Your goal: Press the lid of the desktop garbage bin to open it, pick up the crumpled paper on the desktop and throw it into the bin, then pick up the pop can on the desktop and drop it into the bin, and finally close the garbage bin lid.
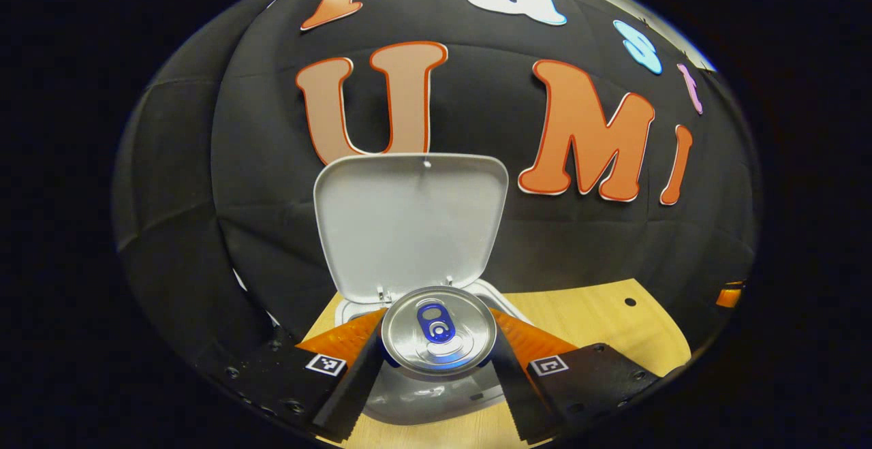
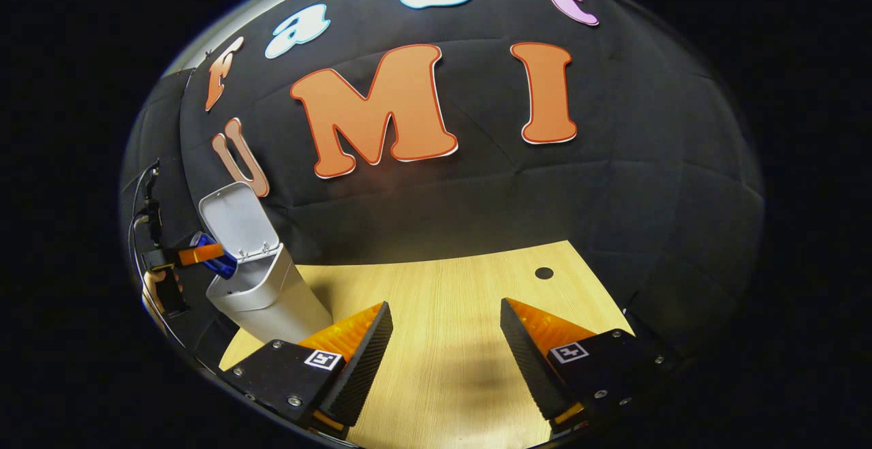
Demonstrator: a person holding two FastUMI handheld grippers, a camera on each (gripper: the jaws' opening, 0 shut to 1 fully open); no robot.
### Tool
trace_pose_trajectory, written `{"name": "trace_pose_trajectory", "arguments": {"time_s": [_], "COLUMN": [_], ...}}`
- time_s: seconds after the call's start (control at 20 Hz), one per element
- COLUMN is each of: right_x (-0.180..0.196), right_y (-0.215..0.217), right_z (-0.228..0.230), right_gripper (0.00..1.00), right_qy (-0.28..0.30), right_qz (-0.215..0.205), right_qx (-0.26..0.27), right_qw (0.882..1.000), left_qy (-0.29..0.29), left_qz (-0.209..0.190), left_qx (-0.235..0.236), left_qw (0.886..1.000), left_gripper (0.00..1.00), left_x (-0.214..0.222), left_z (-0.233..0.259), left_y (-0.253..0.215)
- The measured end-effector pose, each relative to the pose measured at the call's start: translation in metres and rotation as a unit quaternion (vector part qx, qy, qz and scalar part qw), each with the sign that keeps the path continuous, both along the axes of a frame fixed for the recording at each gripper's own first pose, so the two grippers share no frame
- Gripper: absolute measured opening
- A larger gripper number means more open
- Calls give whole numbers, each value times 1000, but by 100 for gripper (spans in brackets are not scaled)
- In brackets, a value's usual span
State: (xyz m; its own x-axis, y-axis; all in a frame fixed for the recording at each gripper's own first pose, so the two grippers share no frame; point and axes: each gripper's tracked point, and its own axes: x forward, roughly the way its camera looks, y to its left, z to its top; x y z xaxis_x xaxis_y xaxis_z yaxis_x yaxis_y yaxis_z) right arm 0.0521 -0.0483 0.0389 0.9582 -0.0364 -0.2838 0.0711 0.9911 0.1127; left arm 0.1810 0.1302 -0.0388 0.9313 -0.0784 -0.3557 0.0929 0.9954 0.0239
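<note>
At the bottom centre of the left gripper view, the left tool (image 1: 436,367) grips the silver-topped blue aluminium pop can (image 1: 436,330) by its sides above the white plastic bin (image 1: 436,394), whose lid (image 1: 411,221) stands open behind. The can is probably light, thin-walled and slick, so mid-body is the safest hold. The right tool (image 2: 446,360) hangs released over the wooden surface (image 2: 443,285).

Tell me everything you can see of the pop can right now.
The pop can looks like bare silver aluminium on top, with a blue pull tab and a blue body. It stands upright, clamped between both fingers of the left gripper, held in the air above the open white garbage bin, in front of its raised lid.
</note>
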Motion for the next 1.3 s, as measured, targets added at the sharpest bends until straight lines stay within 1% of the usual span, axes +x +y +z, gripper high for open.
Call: {"name": "trace_pose_trajectory", "arguments": {"time_s": [0.05,0.15,0.2,0.25,0.65,0.85,1.0,1.2,1.3], "right_x": [-1,-3,-4,-4,-3,-4,-3,-3,-2], "right_y": [0,-1,-2,-3,1,4,5,11,16], "right_z": [-2,-7,-8,-10,-11,-9,-9,-6,-6], "right_gripper": [95,95,95,95,95,95,95,95,95], "right_qy": [1,7,9,11,11,11,10,7,6], "right_qz": [-1,-4,-5,-6,-3,1,3,11,16], "right_qx": [2,4,6,7,12,12,13,17,20], "right_qw": [1000,1000,1000,1000,1000,1000,1000,1000,1000], "left_qy": [5,2,-7,-13,-19,-28,-40,-68,-82], "left_qz": [2,25,26,23,13,20,16,21,31], "left_qx": [2,11,10,5,8,11,1,-6,9], "left_qw": [1000,1000,1000,1000,1000,999,999,997,996], "left_gripper": [83,84,94,98,97,97,97,96,96], "left_x": [0,-1,-3,-3,-11,-14,-18,-16,-11], "left_z": [-4,-2,2,7,15,27,50,99,127], "left_y": [0,8,8,6,-3,0,0,4,14]}}
